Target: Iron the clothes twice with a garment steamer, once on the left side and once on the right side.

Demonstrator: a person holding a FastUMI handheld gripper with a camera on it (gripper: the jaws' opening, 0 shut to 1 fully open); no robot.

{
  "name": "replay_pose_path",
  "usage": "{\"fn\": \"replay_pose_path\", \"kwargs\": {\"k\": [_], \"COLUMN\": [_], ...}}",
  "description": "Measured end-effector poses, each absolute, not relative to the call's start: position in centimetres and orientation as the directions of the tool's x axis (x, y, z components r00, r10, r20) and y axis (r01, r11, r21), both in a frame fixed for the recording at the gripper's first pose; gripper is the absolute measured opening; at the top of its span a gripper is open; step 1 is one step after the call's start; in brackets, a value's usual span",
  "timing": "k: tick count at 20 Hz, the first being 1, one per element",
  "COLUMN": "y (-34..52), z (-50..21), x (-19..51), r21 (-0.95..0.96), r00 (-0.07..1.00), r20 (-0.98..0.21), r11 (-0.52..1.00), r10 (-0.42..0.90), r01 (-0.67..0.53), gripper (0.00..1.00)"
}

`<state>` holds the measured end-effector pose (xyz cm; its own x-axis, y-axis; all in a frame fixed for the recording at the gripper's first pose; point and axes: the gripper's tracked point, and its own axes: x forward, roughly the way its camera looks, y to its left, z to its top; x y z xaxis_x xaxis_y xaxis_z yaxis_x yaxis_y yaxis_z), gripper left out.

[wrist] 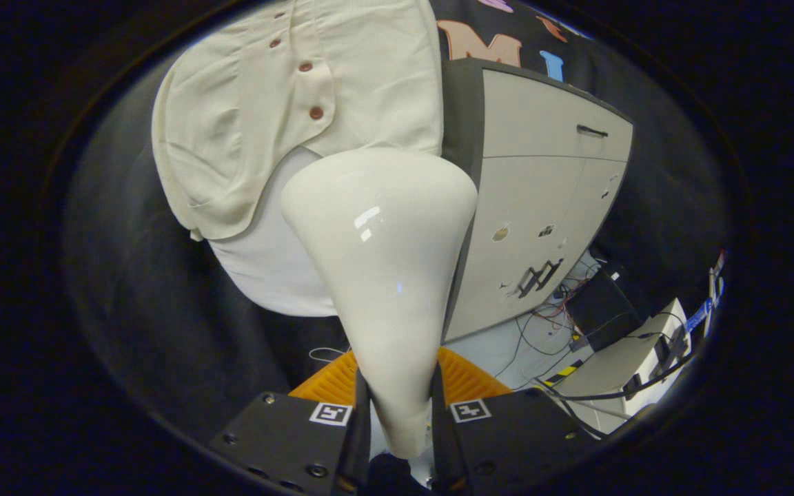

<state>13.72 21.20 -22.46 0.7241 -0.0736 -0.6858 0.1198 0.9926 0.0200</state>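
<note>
White steamer [383,275] clamped in tool [400,413], facing shirt [287,103].

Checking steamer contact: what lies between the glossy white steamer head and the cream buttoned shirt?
Nothing visible: in the gripper view the steamer head overlaps the shirt's hem; contact unclear.

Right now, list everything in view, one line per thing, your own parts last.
shirt: one, cream with brown buttons, hanging beyond the steamer's head
undershirt: one, white, showing below the shirt's hem
cabinet: one, beige with dark frame, beside the shirt
boxes: two, one black, one white, on the floor amid cables
garment steamer: one, glossy white, handle between the fingers, head against the clothes
gripper: one, both fingers pressed on the steamer's handle
</note>
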Motion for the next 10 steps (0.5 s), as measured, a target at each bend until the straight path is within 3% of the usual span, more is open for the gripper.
{"fn": "replay_pose_path", "kwargs": {"k": [4, 10], "y": [21.5, 23.2], "z": [-20.4, -11.5], "x": [14.3, 14.6], "r21": [0.004, -0.033], "r00": [0.774, 0.857], "r20": [-0.631, -0.515], "r11": [0.998, 0.999], "r10": [-0.04, 0.014], "r01": [0.055, -0.037], "gripper": [0.38, 0.37]}}
